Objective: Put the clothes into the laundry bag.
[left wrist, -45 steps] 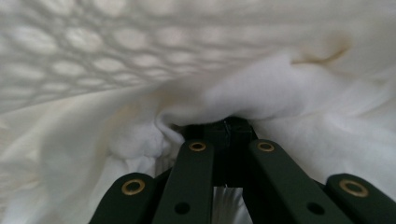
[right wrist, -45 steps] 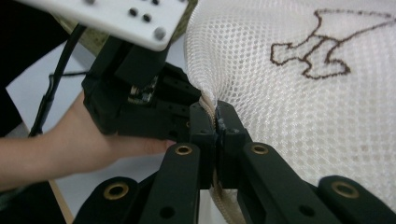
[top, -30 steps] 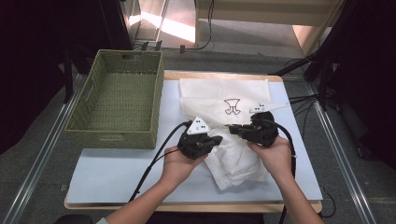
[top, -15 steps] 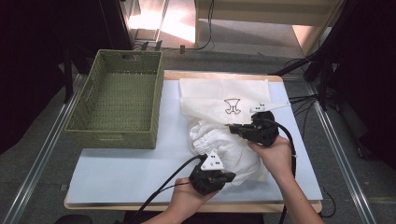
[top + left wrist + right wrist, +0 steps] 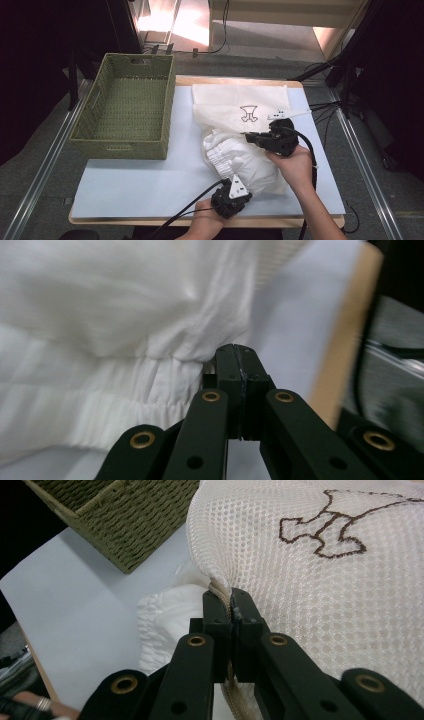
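A cream mesh bag with a brown stitched emblem lies on the pale mat, and a bunched white garment sticks out of its near opening. My right gripper is shut on the bag's rim, with mesh and its seam pinched between the jaws. In the right gripper view the mesh bag rises to the right of the jaws. My left gripper sits at the garment's near edge. Its jaws are shut with their tips against a fold of the garment. No cloth shows between them.
An empty green woven basket stands at the table's left, its corner near the bag. The pale mat covers the table, with bare room at front left. The wooden table edge runs just beyond the left gripper. Cables trail from both grippers.
My left gripper has moved from the garment's upper left side down toward the table's near edge. It now rests at the garment's front edge. The right gripper has kept its place on the bag.
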`<state>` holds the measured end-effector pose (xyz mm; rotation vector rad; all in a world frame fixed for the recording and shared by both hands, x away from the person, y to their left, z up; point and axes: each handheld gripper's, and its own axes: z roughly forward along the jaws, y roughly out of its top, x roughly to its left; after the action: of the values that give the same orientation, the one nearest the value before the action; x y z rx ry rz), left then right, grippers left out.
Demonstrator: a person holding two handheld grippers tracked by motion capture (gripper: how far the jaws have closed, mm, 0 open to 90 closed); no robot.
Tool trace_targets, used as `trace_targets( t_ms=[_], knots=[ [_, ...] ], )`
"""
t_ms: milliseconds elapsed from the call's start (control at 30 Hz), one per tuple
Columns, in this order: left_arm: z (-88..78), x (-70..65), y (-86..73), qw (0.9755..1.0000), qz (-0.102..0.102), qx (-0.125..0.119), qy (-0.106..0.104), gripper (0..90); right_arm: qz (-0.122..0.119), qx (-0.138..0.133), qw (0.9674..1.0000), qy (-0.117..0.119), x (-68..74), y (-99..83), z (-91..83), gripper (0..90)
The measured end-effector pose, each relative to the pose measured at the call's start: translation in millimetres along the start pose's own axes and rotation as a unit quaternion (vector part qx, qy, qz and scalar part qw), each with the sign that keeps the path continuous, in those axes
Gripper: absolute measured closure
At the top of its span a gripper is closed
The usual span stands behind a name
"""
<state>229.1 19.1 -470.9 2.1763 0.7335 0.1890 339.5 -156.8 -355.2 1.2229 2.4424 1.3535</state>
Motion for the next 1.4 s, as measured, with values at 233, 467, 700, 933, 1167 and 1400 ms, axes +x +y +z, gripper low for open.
trace_targets(
  t_ms=[233,467,700,933,1167,1400],
  knots=[
    [0.6,33.8,10.7,0.9982,-0.011,-0.02,0.056,90.0,0.0,0.0,1.0,0.0,1.2,0.4,0.1,88.6],
    [3.5,50.3,34.7,0.9964,-0.003,-0.037,0.076,90.0,-0.003,0.003,1.0,0.003,1.9,0.1,1.1,88.7],
    [8.3,70.0,48.1,0.994,-0.026,-0.065,0.085,90.0,-0.006,0.008,1.0,0.0,4.2,-1.1,1.6,88.7],
    [5.6,79.6,57.9,0.9924,-0.034,-0.084,0.083,90.0,-0.012,0.006,0.9999,0.005,7.0,-1.9,1.4,88.7],
    [4.0,82.7,67.3,0.9907,-0.039,-0.107,0.074,90.0,-0.013,-0.002,0.9998,0.016,11.1,-0.6,1.3,88.7],
    [2.8,91.2,76.1,0.9879,-0.065,-0.124,0.068,90.0,-0.022,-0.001,0.9996,0.019,12.7,-2.1,0.1,88.7]
  ],
)
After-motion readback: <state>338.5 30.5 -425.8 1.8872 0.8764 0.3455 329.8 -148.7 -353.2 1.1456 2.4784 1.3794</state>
